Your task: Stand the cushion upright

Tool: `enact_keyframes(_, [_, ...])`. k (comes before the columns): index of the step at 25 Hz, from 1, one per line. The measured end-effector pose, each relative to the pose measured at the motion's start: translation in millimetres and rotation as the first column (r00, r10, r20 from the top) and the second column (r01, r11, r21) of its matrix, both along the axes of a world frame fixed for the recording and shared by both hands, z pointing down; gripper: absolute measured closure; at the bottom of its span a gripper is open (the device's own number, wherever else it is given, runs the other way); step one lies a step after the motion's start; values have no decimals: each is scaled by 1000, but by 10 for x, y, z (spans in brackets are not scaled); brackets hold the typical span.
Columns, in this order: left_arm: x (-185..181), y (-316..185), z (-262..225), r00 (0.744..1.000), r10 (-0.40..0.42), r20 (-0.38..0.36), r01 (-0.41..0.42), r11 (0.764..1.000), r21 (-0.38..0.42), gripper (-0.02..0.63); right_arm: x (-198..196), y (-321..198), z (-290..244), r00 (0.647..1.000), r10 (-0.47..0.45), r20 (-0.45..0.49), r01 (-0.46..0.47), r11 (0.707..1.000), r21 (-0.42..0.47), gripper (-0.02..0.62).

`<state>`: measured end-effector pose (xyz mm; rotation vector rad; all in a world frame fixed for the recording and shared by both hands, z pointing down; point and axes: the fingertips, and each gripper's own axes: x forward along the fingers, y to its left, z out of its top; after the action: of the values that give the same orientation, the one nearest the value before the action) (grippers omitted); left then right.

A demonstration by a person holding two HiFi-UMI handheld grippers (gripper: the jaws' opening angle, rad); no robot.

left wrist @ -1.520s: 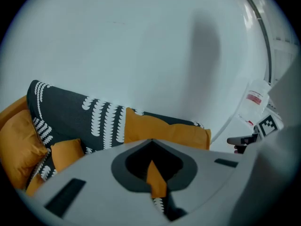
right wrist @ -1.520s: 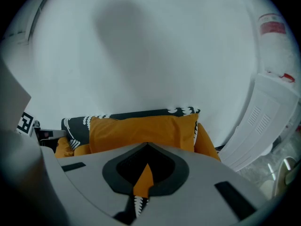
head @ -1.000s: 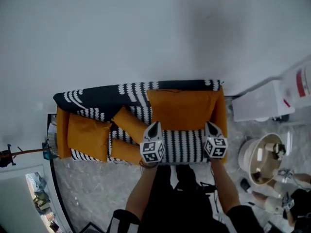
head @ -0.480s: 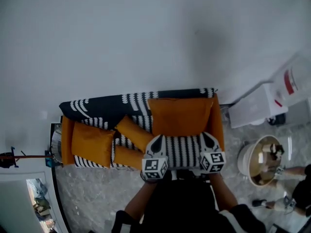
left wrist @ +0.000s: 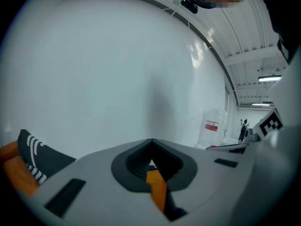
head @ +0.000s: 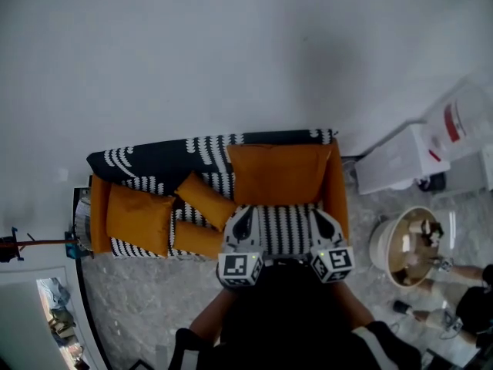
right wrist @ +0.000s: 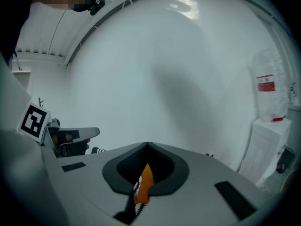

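Note:
A black-and-white striped cushion (head: 282, 228) lies on the right seat of the sofa (head: 340, 195), in front of a big orange back cushion (head: 281, 172). My left gripper (head: 245, 215) is at its front left corner and my right gripper (head: 319, 217) at its front right corner, both raised toward me. In the left gripper view the left gripper (left wrist: 151, 161) is shut on a fold of orange fabric (left wrist: 157, 192). In the right gripper view the right gripper (right wrist: 146, 163) pinches orange fabric with black-and-white trim (right wrist: 142, 189). Both gripper views otherwise face the white wall.
The sofa's left seat holds an orange square cushion (head: 139, 218) and two orange bolsters (head: 206, 199). A dark patterned throw (head: 166, 157) drapes the sofa back. Right of the sofa stand a white box (head: 394, 168) and a round bucket (head: 403, 245). A person (head: 462, 307) crouches at lower right.
Both grippers have risen toward the camera, still shut on the striped cushion's front corners, so its front edge has come up. The other cushions have not moved.

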<state>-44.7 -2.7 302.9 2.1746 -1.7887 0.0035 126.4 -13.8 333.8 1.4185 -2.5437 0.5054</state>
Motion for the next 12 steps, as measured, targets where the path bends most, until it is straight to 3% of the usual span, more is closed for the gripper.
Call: enact_keyframes(12, [66, -44, -28, 1000, 19, 4, -19, 999, 27, 611, -23, 1, -52, 999, -32, -8, 32, 999, 24, 600])
